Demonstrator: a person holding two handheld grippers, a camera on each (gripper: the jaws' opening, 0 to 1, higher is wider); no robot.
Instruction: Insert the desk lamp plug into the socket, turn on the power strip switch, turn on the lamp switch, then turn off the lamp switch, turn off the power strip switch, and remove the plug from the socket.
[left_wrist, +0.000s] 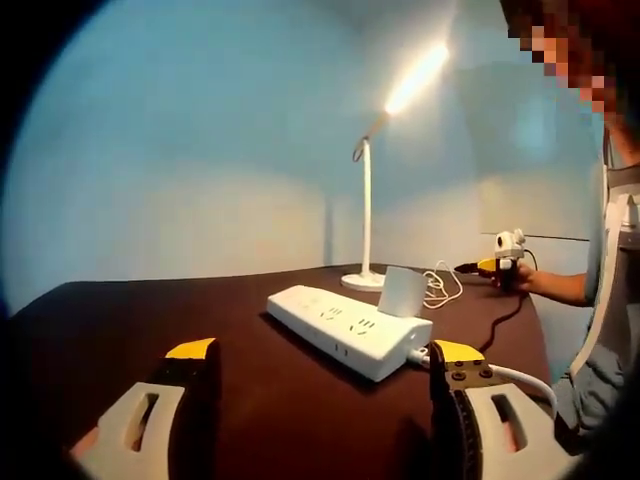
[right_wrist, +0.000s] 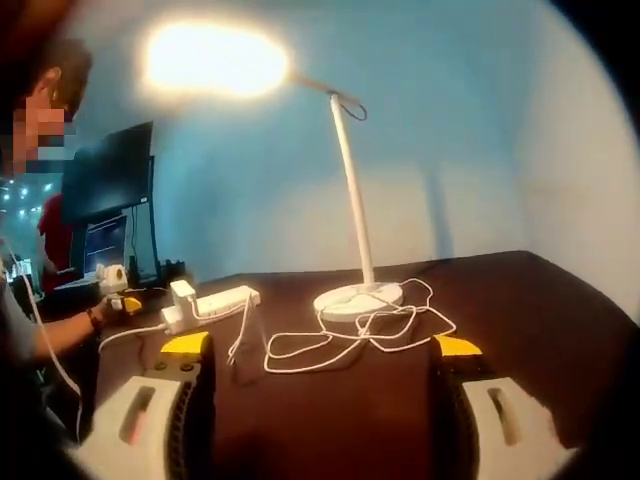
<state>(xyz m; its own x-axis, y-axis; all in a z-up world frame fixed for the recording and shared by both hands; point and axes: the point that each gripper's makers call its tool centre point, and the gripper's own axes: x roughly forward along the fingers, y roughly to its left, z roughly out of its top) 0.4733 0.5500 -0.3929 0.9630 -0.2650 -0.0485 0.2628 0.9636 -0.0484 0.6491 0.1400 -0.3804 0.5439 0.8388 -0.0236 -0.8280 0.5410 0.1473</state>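
- The lamp (right_wrist: 350, 190) is lit, its round base (right_wrist: 358, 299) standing on the dark table (right_wrist: 520, 300) just ahead of the right gripper (right_wrist: 320, 350), a little right of midway between its fingers.
- The lamp's thin white cord (right_wrist: 340, 340) lies in loose loops between the base and those fingers; it looks soft and light, prone to snagging.
- The power strip (left_wrist: 348, 330) lies ahead of the left gripper (left_wrist: 325, 365), between its fingers, with the white plug block (left_wrist: 402, 291) seated at the far end.
- Both pairs of fingers are spread wide, holding nothing.
- I judge the plug hard, smooth and light: best pinched across its flat sides, with the strip held down, since the strip looks light enough to lift with it.
- The lamp looks top-heavy on its slim stem; press its switch gently.
- I can read no brand or writing anywhere.
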